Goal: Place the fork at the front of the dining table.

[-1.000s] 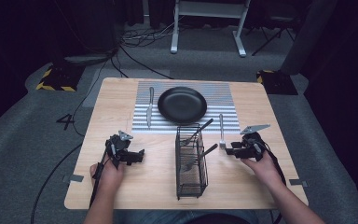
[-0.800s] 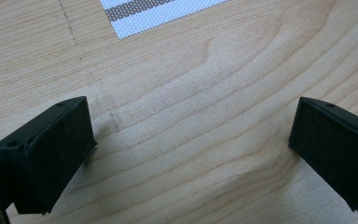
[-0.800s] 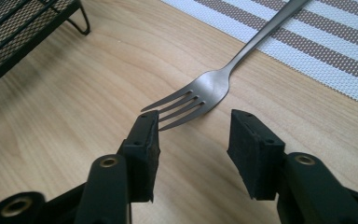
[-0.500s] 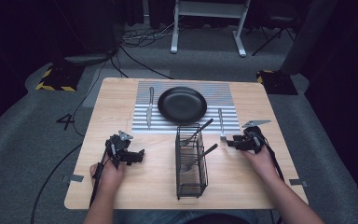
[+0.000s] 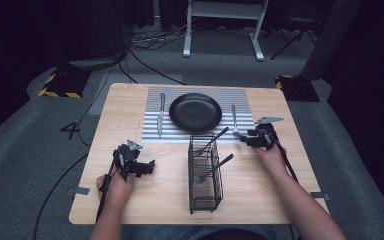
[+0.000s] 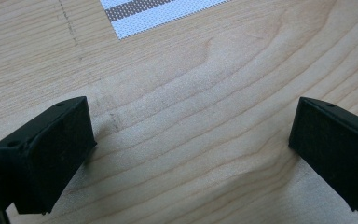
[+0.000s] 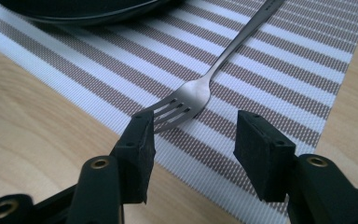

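Up in the high view, the right hand-held gripper sits at the near right corner of the striped placemat, right by the tine end of the fork, which lies on the mat just beside the black plate. The left hand-held gripper rests over bare table at the near left, well apart from the knife on the mat's left side. A black wire caddy stands between the two hands with utensils leaning in it.

Along the left hand-held gripper view, the jaws stand wide apart over plain wood, with nothing between them; a corner of the placemat shows ahead.

Along the right hand-held gripper view, the jaws have just been opening and stand apart. The fork lies flat on the placemat, its tines just ahead of the gap and close to the left pad, not pinched. The plate edge lies beyond.
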`<state>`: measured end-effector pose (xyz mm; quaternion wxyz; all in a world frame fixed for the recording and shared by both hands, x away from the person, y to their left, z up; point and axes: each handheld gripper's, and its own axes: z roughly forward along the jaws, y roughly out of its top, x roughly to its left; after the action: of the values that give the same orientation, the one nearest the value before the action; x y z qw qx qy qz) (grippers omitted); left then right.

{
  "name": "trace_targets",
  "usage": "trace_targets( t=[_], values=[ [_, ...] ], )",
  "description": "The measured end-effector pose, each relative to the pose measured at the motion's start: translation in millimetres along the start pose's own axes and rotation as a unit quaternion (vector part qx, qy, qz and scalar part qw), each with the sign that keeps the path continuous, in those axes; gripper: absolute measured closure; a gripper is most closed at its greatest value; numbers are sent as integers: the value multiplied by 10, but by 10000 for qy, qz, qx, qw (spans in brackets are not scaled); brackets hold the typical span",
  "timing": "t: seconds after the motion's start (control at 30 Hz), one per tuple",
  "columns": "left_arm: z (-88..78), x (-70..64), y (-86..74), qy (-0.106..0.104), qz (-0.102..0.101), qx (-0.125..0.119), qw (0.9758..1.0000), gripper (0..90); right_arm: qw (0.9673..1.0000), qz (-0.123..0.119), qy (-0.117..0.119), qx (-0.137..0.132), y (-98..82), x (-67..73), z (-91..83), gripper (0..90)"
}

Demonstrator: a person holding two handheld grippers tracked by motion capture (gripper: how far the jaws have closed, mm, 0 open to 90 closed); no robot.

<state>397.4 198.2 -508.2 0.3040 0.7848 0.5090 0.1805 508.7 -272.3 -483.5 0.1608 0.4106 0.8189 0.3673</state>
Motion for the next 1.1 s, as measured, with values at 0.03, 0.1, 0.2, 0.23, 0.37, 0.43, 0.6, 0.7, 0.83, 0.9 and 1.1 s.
trace_targets(
  t=[0.03,0.1,0.2,0.23,0.37,0.43,0.6,0.7,0.83,0.9,1.1],
  values=[
    [0,0,0,1,2,-2,10000,1,10000,0,0,0,0,0,0,470],
    [0,0,0,1,2,-2,10000,1,9999,2,-62,-85,-1,-26,21,467],
    [0,1,0,2,3,-1,10000,1,9996,-60,-165,-231,-4,-64,50,466],
    [0,0,0,2,2,-2,10000,1,9994,-66,-197,-279,-6,-79,60,464],
    [0,1,0,6,5,-2,10000,1,9987,77,-217,-453,-16,-133,105,462],
    [0,1,0,1,3,-1,10000,1,9984,134,-192,-506,-20,-144,122,458],
    [0,0,0,2,2,0,10000,1,9983,126,-225,-522,-19,-140,129,461],
    [0,0,0,2,3,0,10000,1,9989,129,-233,-397,-24,-126,116,461],
    [0,0,0,2,2,-1,10000,1,9989,281,-128,-359,-9,-129,-2,457],
    [0,0,0,3,3,1,10000,1,9987,218,-84,-442,23,-117,-125,457],
    [0,0,0,3,2,0,10000,1,9985,-408,-233,-295,245,-48,-585,467]
  ],
)
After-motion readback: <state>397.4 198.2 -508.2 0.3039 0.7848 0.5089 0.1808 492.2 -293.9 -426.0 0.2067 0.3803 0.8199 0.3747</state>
